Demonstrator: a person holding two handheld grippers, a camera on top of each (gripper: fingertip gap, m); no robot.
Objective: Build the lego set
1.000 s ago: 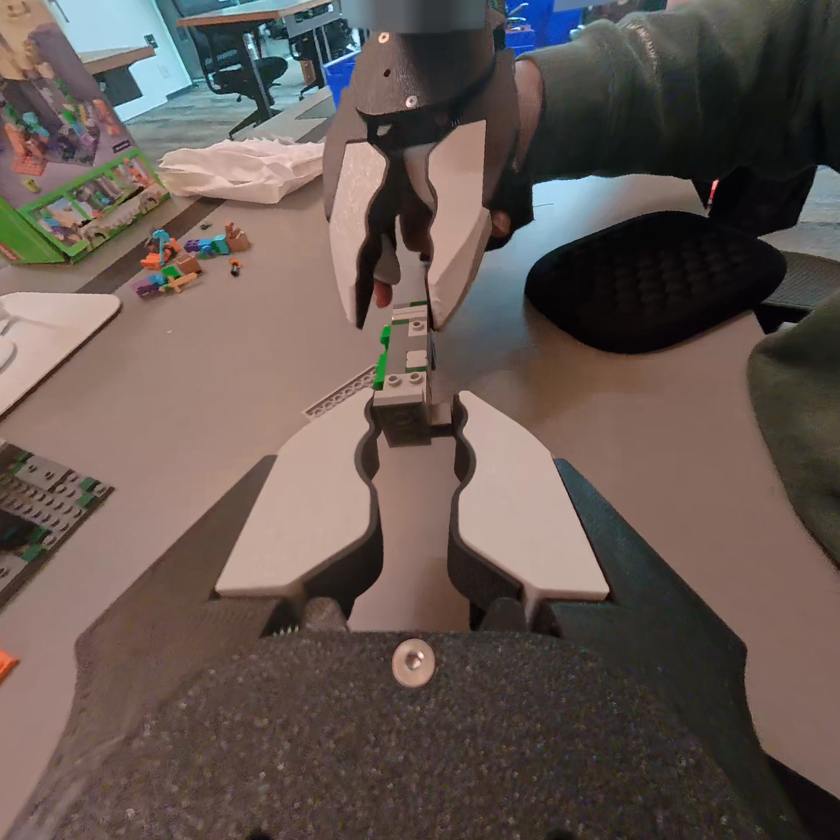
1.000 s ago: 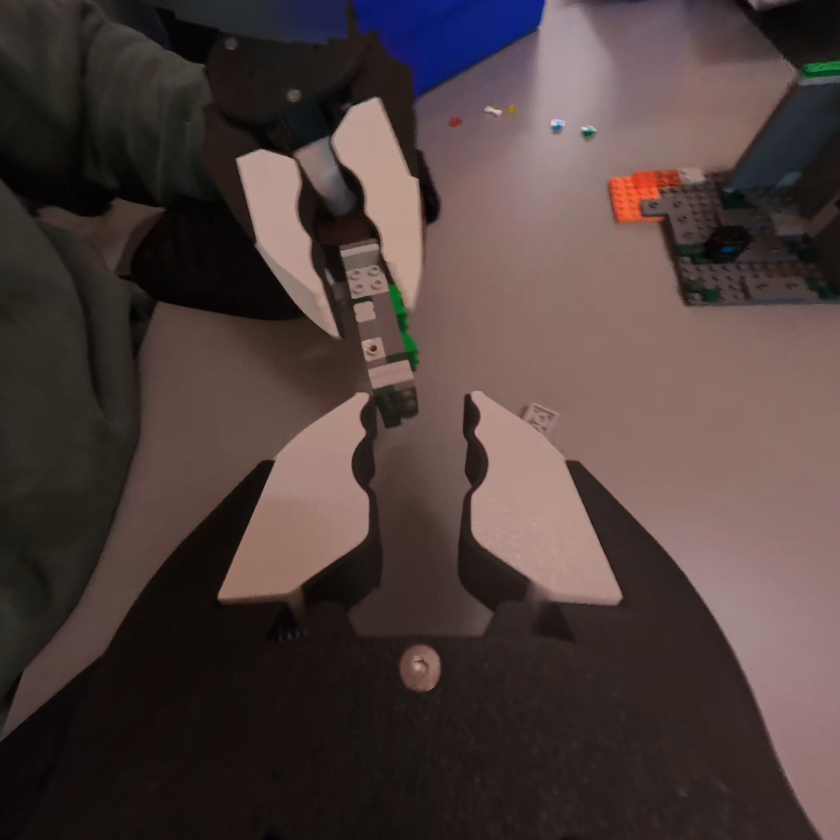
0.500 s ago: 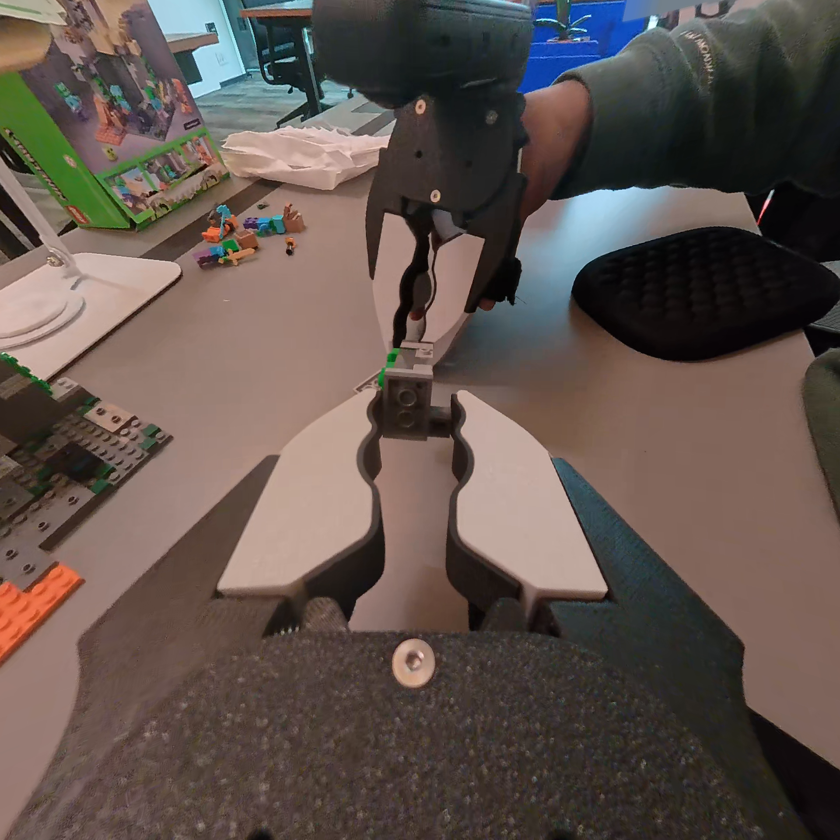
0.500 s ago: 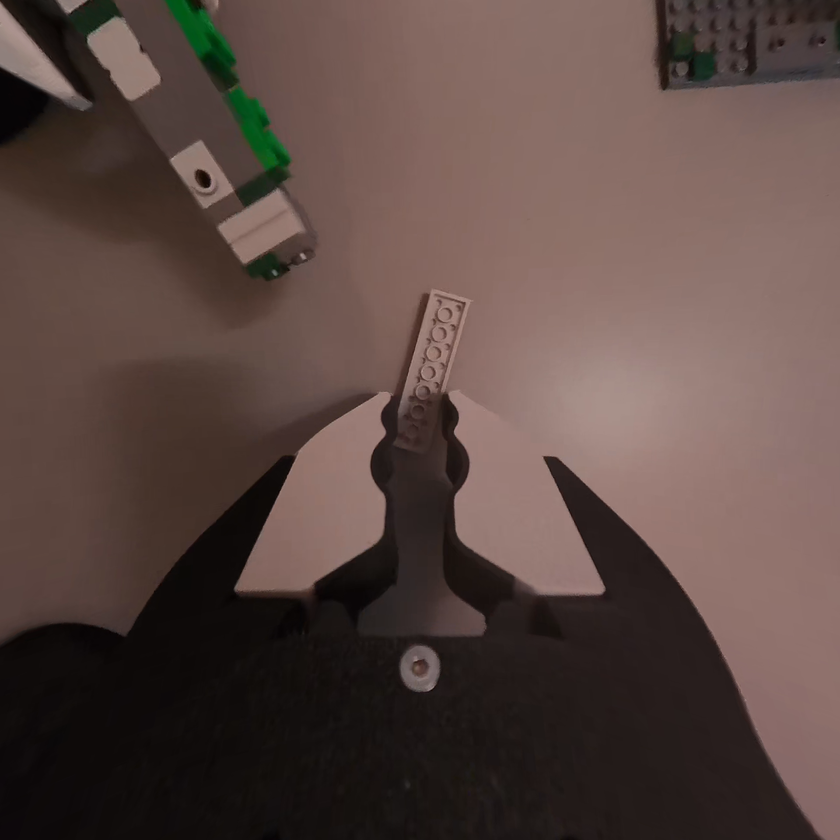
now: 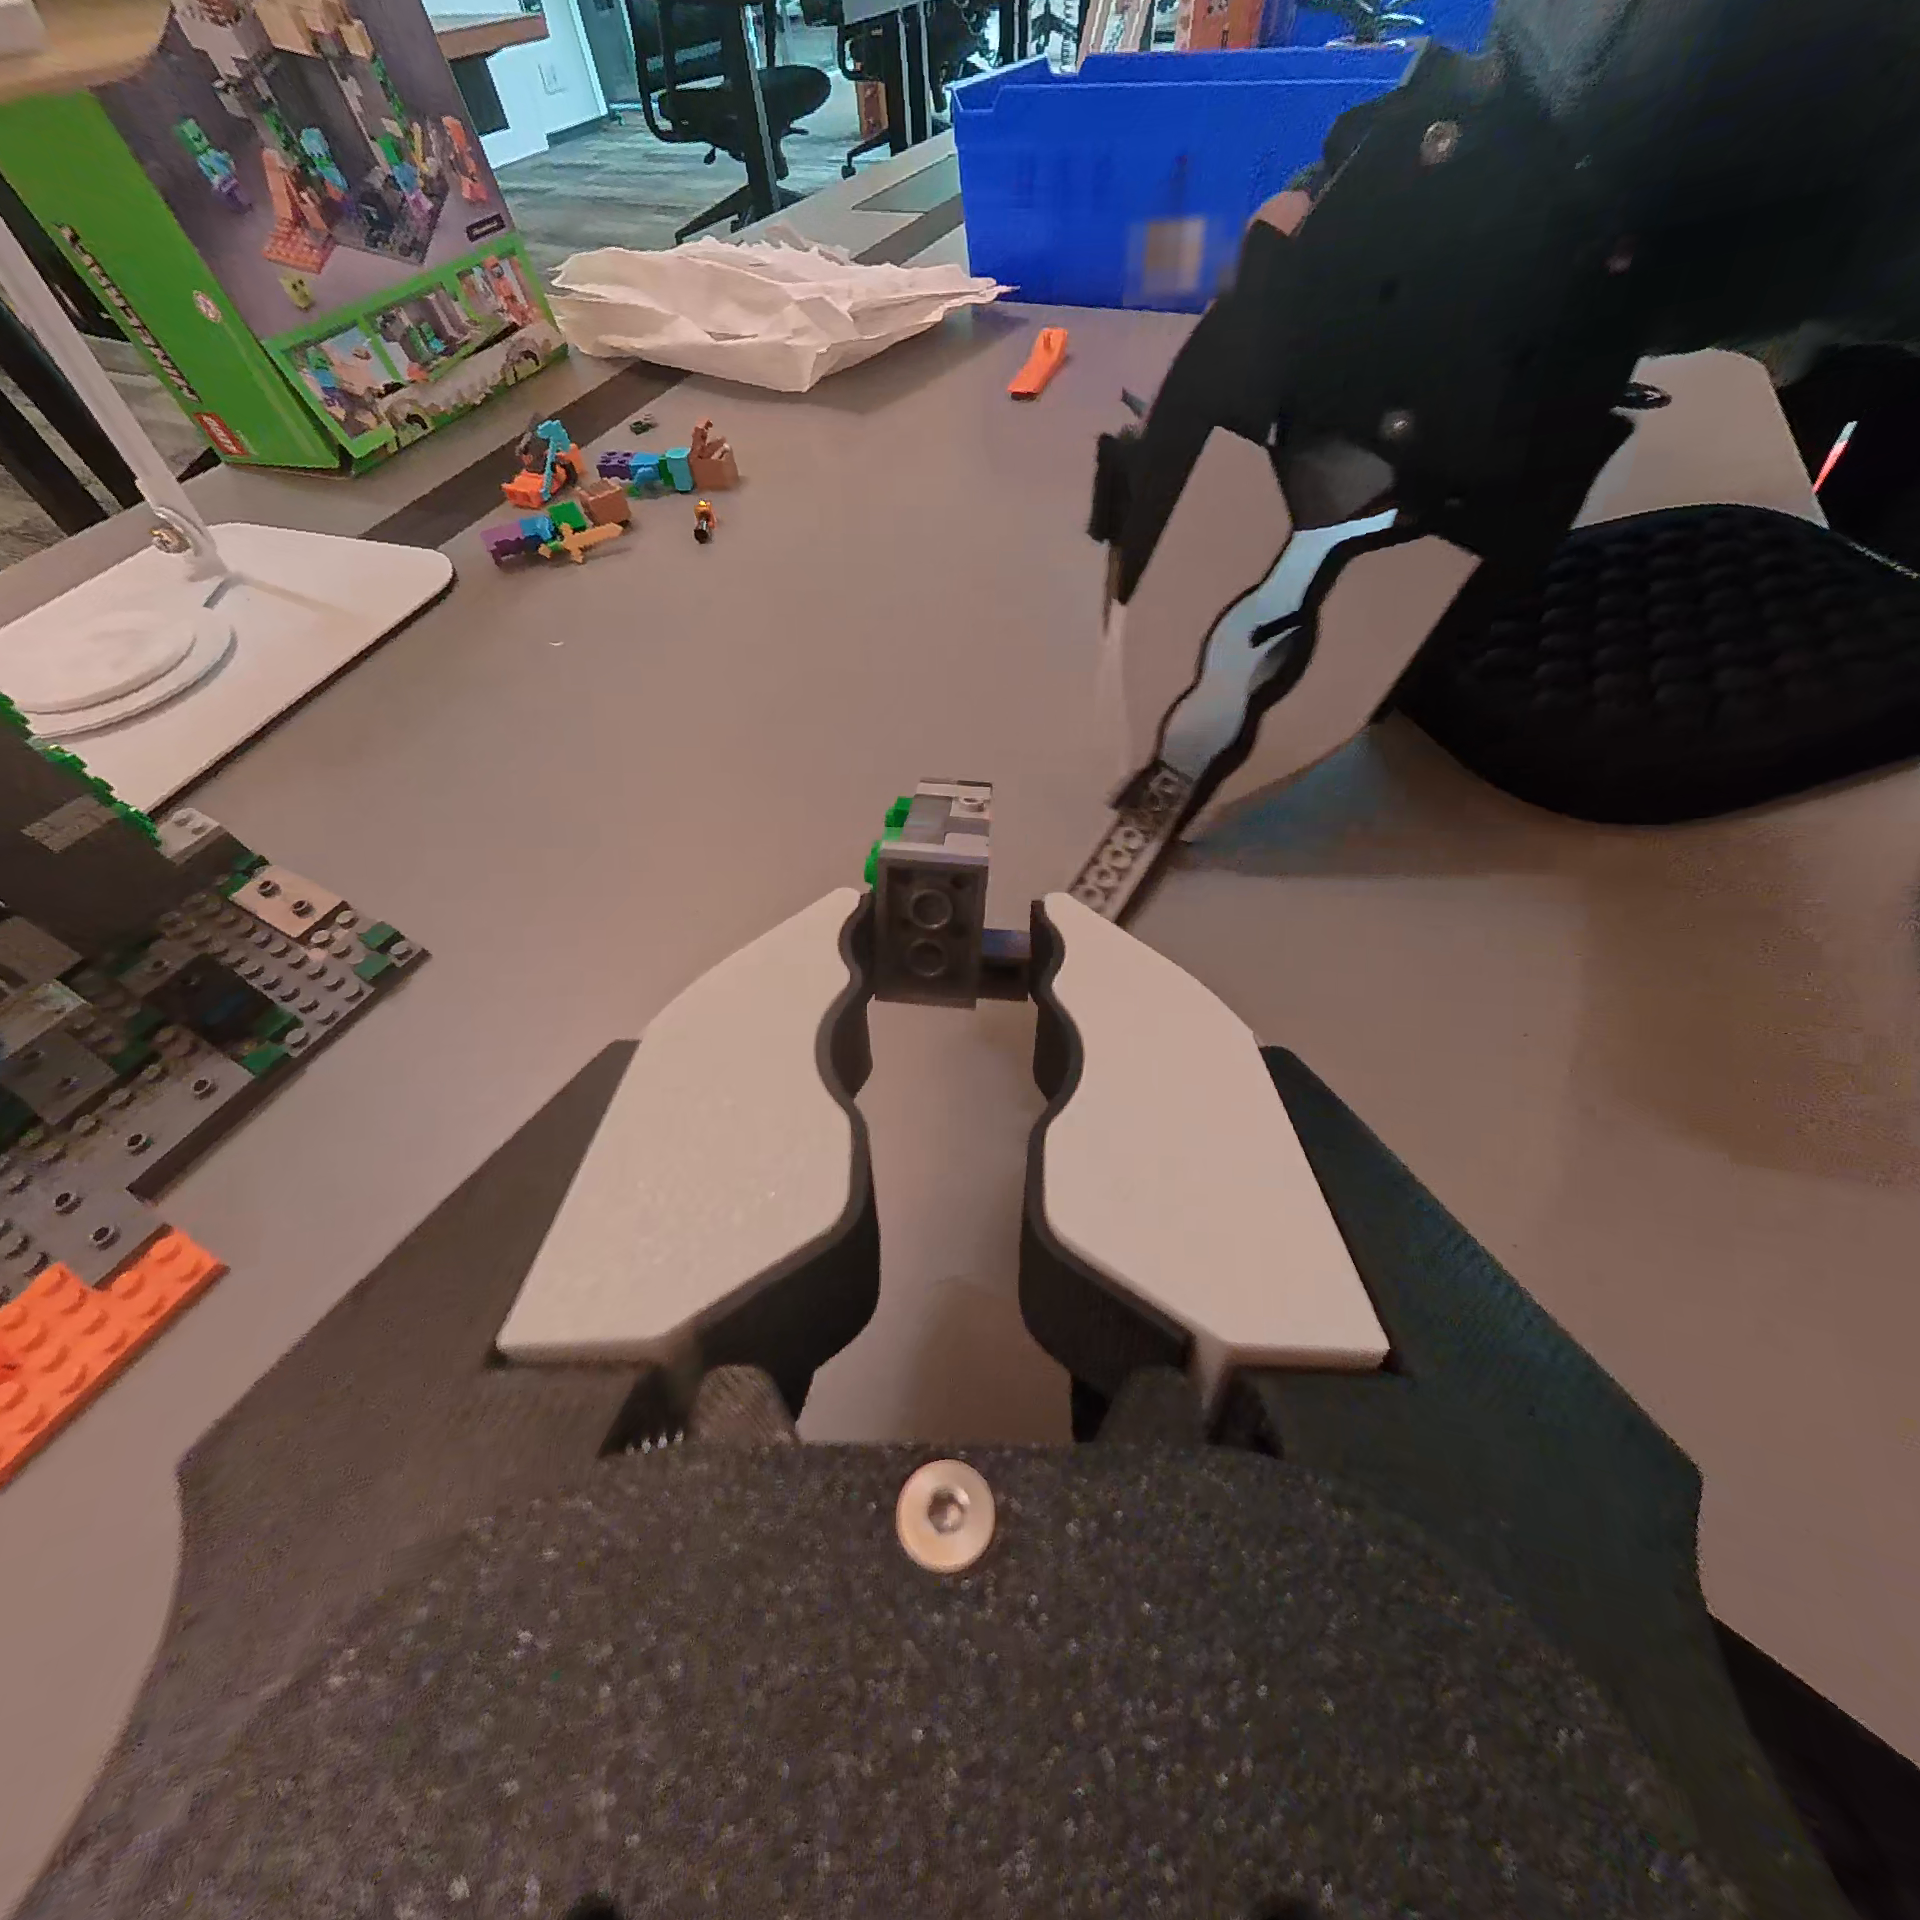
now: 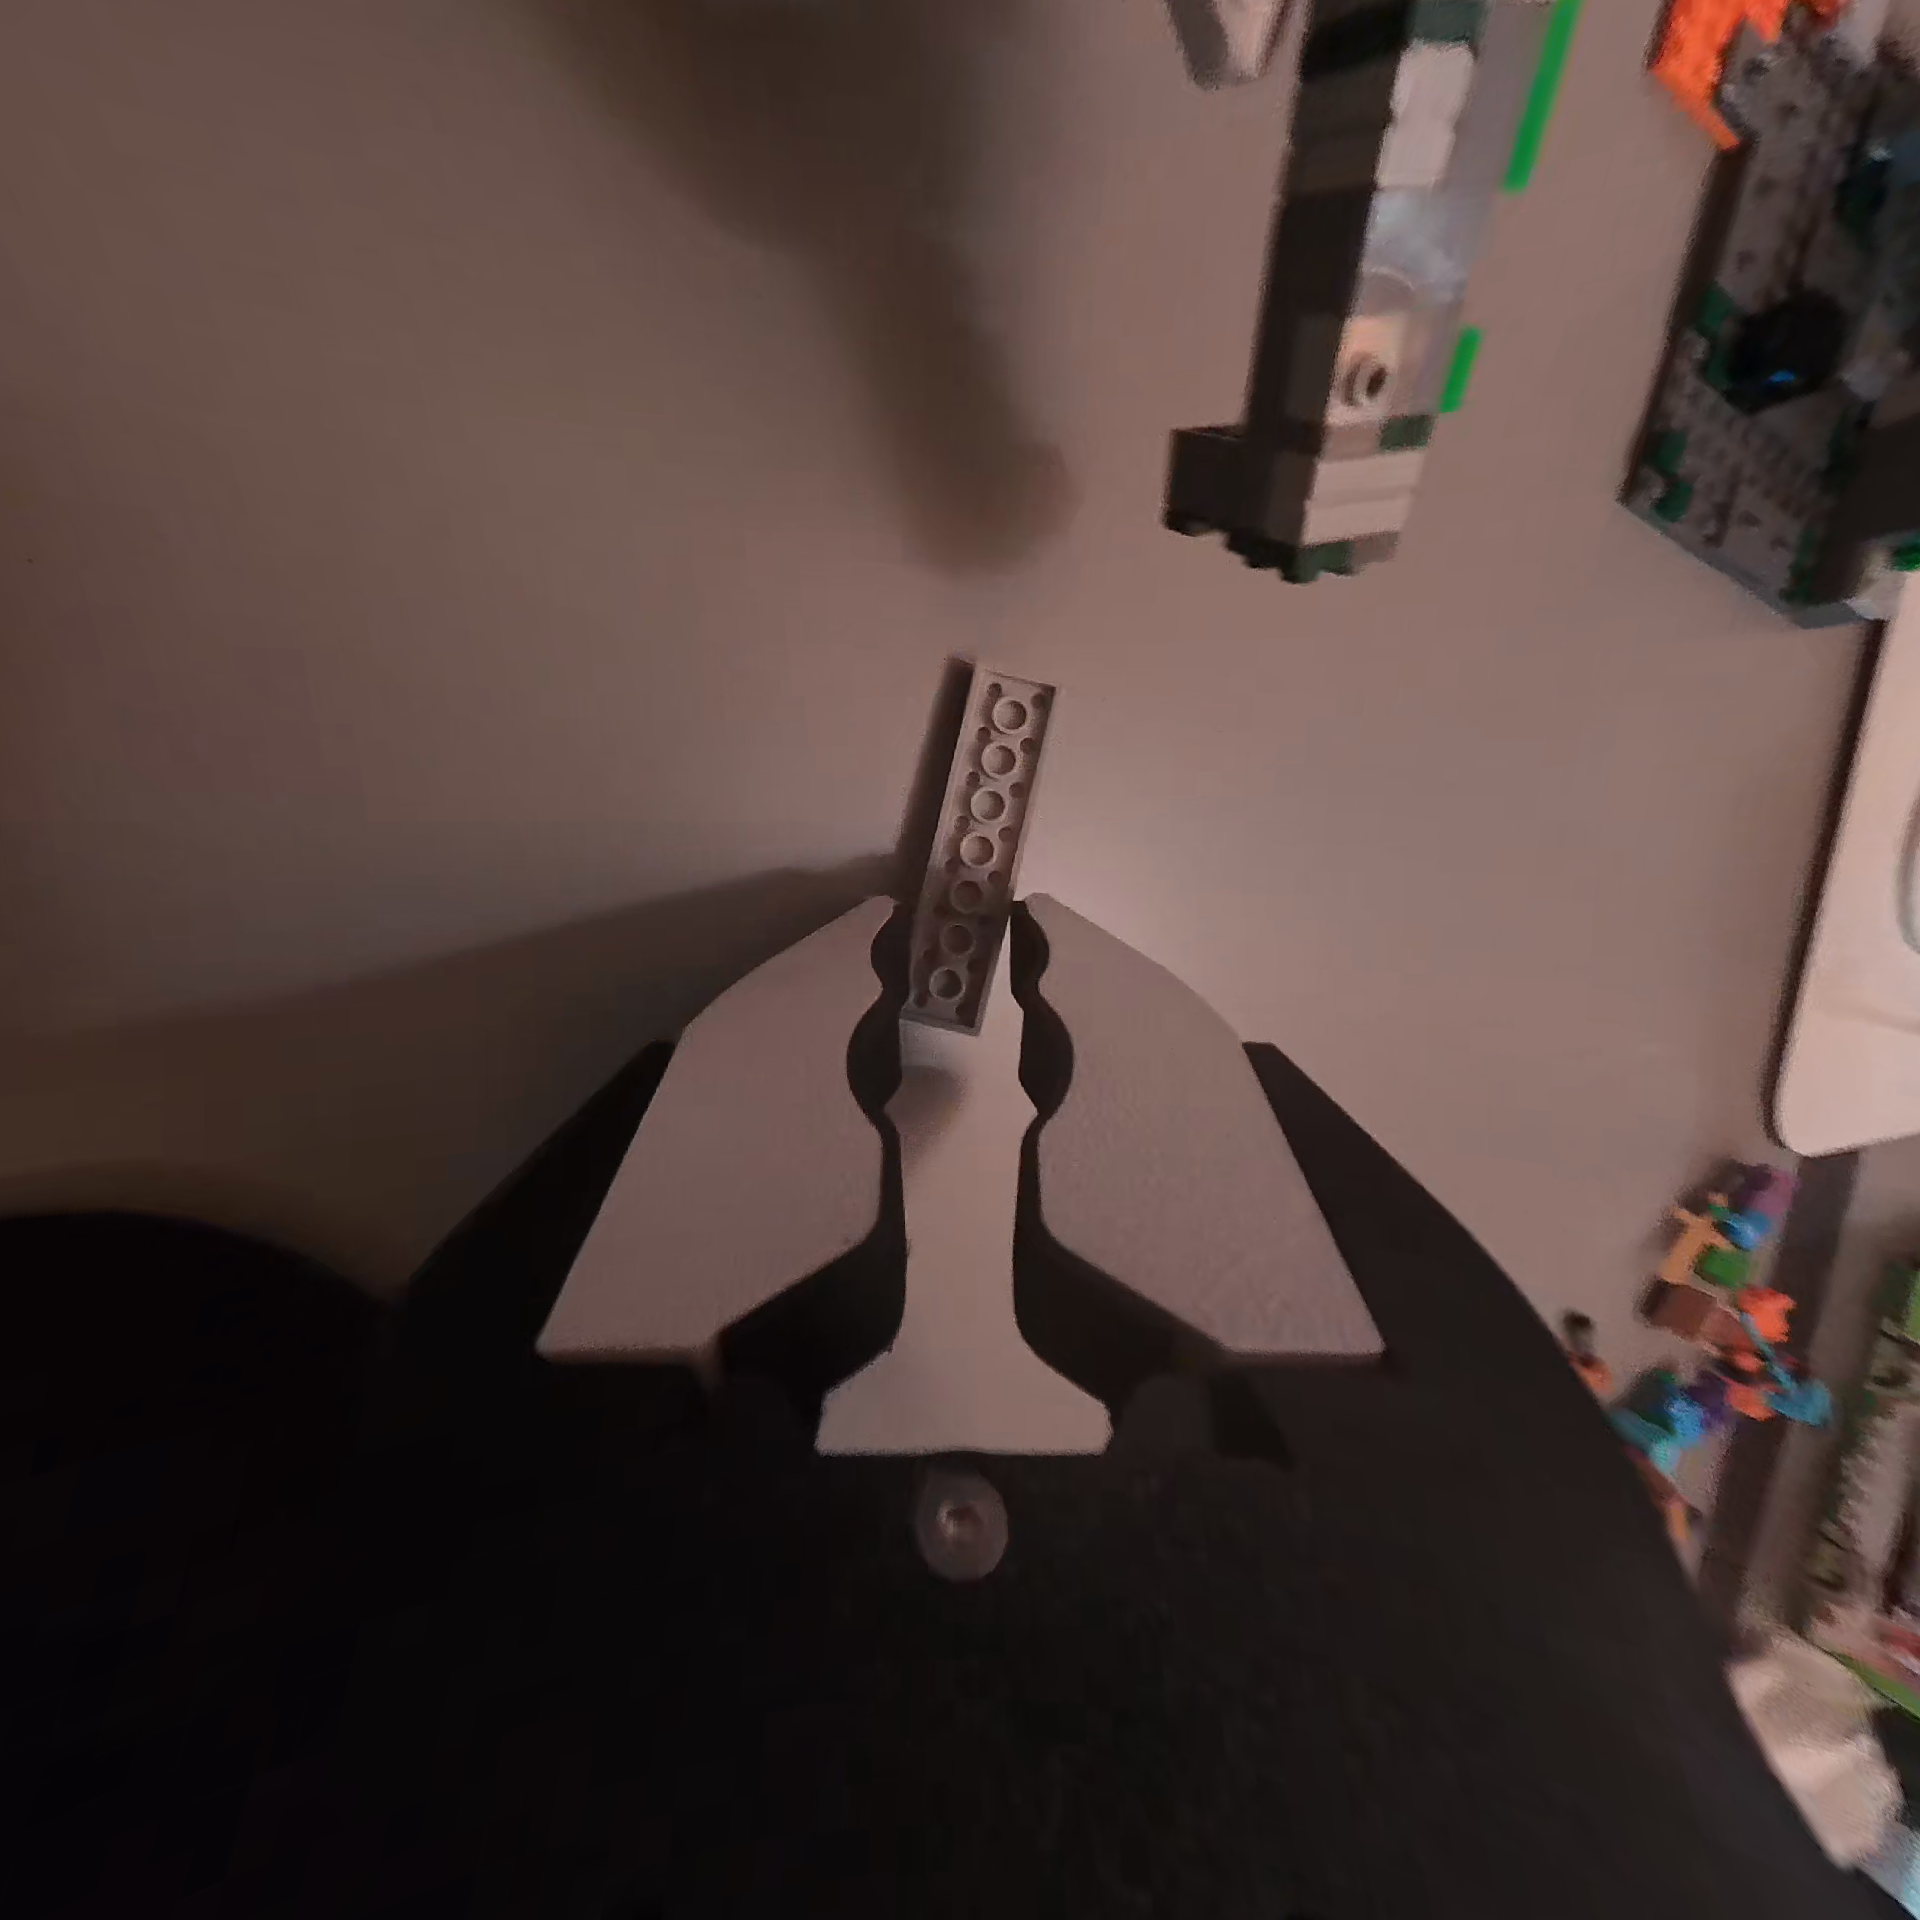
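My left gripper [image 5: 945, 930] is shut on the end of a grey and green brick column [image 5: 928, 914] and holds it level above the grey table. The column also shows in the right wrist view [image 6: 1351, 312]. My right gripper [image 6: 951, 914] is shut on one end of a long light-grey plate [image 6: 982, 831], underside up, its far end by the table. In the left wrist view the right gripper [image 5: 1174, 800] points down at the plate [image 5: 1127, 852], just right of the column. The partly built grey base [image 5: 156, 1039] with an orange plate [image 5: 73, 1340] lies at the left.
A green set box [image 5: 270, 239], a white lamp base [image 5: 208, 623], loose small coloured pieces [image 5: 613, 488], white paper bags [image 5: 769, 301], an orange tool [image 5: 1039, 364] and a blue bin [image 5: 1122, 177] stand at the back. A black mesh pad [image 5: 1662, 665] lies at the right. The partly built grey base [image 5: 156, 1039] lies around 20 cm away from my left fingertips.
My right gripper left the column's far end, dropped to the table and shut on the long grey plate. It now tilts the plate up. The left gripper kept hold of the column.
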